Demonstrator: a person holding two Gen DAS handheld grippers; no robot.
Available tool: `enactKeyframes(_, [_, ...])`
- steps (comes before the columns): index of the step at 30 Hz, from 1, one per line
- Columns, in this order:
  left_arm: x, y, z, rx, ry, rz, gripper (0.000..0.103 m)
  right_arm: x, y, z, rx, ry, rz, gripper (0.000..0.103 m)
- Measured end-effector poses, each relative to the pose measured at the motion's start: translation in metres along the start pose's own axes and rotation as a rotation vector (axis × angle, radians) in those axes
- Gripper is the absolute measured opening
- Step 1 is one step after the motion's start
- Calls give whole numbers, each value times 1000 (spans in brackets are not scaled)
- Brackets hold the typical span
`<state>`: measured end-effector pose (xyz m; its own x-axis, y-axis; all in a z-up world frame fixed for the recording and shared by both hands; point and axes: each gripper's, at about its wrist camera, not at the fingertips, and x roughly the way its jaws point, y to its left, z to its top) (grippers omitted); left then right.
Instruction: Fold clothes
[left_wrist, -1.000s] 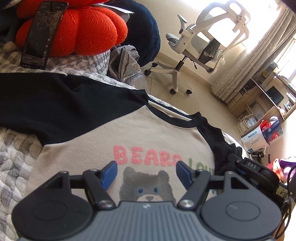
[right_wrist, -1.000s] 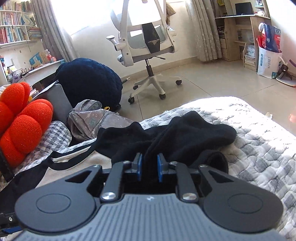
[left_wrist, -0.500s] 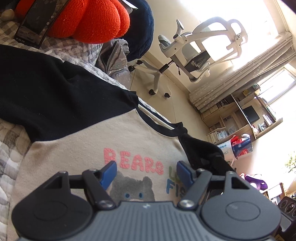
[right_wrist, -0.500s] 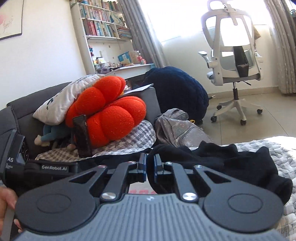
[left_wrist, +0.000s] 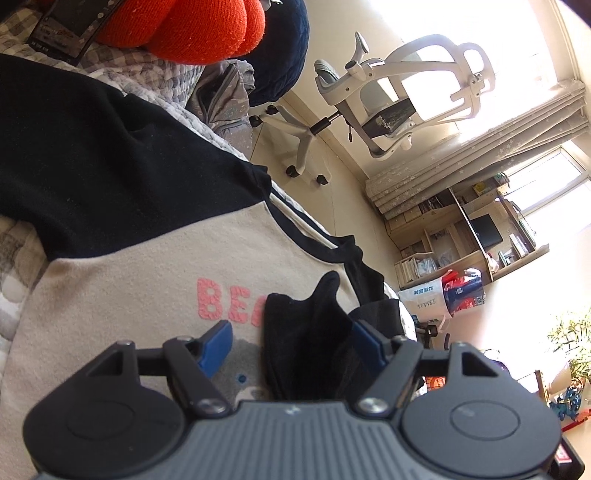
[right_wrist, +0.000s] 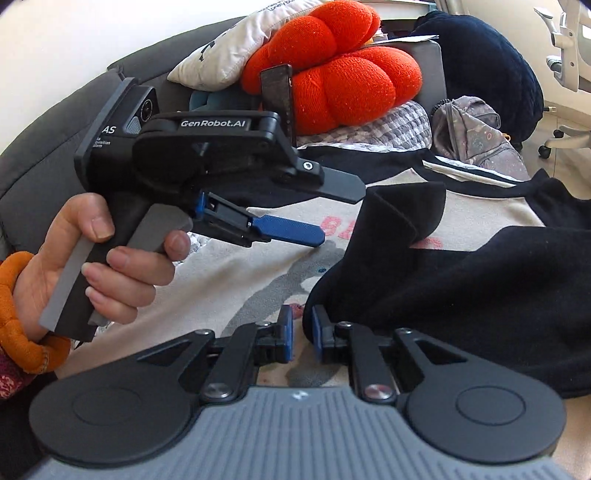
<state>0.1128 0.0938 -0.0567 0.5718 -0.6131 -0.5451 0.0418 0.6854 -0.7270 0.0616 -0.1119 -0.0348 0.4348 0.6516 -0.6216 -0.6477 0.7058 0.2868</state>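
— Where are my jaws?

— On the right gripper (right_wrist: 303, 334) they have just been opening, a narrow gap now, nothing pinched; the black sleeve (right_wrist: 461, 280) lies just right of it. The left gripper (left_wrist: 291, 341) stands wide, empty, over the shirt (left_wrist: 155, 280).

— Progress?

— I'd say early: one sleeve is laid across the chest print at lower centre, the other sleeve (left_wrist: 96, 155) still spread upper left; the body is unfolded.

— Room?

— The bed (left_wrist: 14, 254) edge runs close at upper right; cushions crowd the top.
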Motion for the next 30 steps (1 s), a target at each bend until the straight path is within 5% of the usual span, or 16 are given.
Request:
enactKeyframes(9, [14,1,-2,2,-43,46,40,-30,-16,2,53,-84,-115,18])
enactKeyframes(12, [16,-2,-3,19,-52,61,40,-43,-31,3,124,-138,-222,19])
enactKeyframes(14, [18,-5,-3,35,-55,63,40,-50,-43,2,185,-178,-310,32])
enactKeyframes(15, [17,-6,-4,35,-57,46,40,-54,-49,1,216,-199,-356,45])
enactKeyframes(19, [16,-11,-5,43,-48,-83,44,-62,-66,-2,308,-250,-441,48])
enactKeyframes(23, [18,-22,-11,101,-44,-107,48,-64,-71,-3,347,-278,-449,48])
enactKeyframes(30, [29,-21,-17,58,-10,-108,46,-45,-52,4,314,-269,-263,48])
